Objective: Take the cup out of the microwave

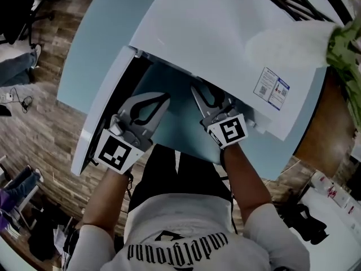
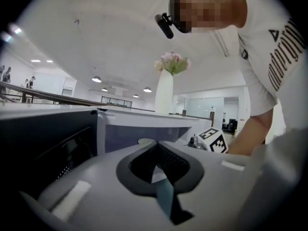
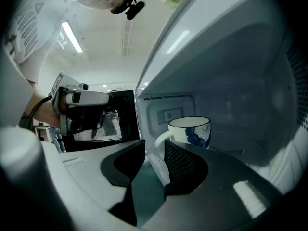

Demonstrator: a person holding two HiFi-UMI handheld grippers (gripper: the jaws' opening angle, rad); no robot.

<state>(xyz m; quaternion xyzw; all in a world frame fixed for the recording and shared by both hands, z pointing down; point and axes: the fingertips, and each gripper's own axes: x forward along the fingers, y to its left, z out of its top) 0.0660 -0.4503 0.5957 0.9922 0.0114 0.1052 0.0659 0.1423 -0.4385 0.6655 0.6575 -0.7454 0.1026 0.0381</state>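
A white cup (image 3: 190, 131) with a blue flower stands inside the microwave (image 1: 225, 33), its handle (image 3: 160, 150) turned toward me. My right gripper (image 3: 154, 154) is open at the oven's mouth, and the handle sits just ahead of the gap between its jaws without the pads pressing on it. From the head view this right gripper (image 1: 210, 97) reaches under the oven's top edge, and the cup is hidden there. My left gripper (image 1: 163, 99) hovers beside it, in front of the open door (image 1: 104, 106). The left gripper (image 2: 156, 144) is shut with its tips together and holds nothing.
The microwave sits on a light blue table (image 1: 96, 44), with its door swung out to the left. A white vase of flowers (image 2: 166, 93) stands on the oven's top. The table's front edge is close to my body, with wood floor all around it.
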